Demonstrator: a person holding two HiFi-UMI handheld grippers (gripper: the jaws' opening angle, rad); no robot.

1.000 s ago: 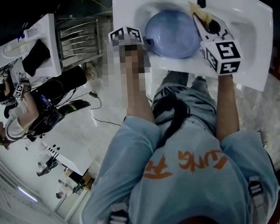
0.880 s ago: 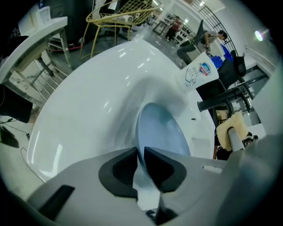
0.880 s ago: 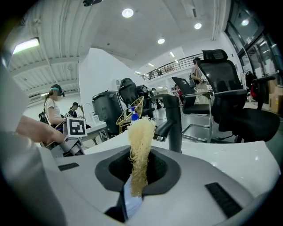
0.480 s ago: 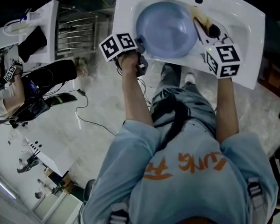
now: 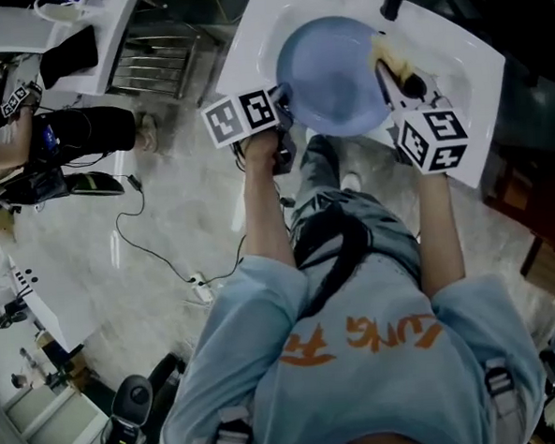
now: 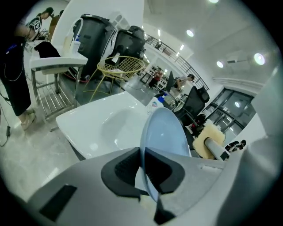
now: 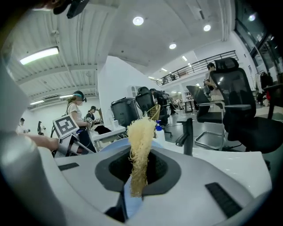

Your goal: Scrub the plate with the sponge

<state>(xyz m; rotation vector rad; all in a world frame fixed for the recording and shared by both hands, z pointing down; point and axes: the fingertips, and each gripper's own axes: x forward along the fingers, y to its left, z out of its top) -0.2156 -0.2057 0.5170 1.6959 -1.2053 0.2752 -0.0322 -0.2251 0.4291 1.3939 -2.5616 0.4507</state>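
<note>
Update: plate (image 5: 329, 72) gripped, raised over the sink (image 5: 255, 32).
Jaws of left gripper (image 5: 280, 105) just clamped its rim; right gripper (image 5: 392, 73) clenched on the sponge (image 5: 386, 55) beside the opposite rim. Scrub can start.

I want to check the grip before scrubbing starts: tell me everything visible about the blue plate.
The round pale-blue plate, smooth and glossy, looks bare. It is held over the white sink, hollow face upward. One edge is clamped in the left tongs, whose jaws have just been closing. The yellow fibrous sponge in the right tongs sits by the opposite edge; contact unclear.
</note>
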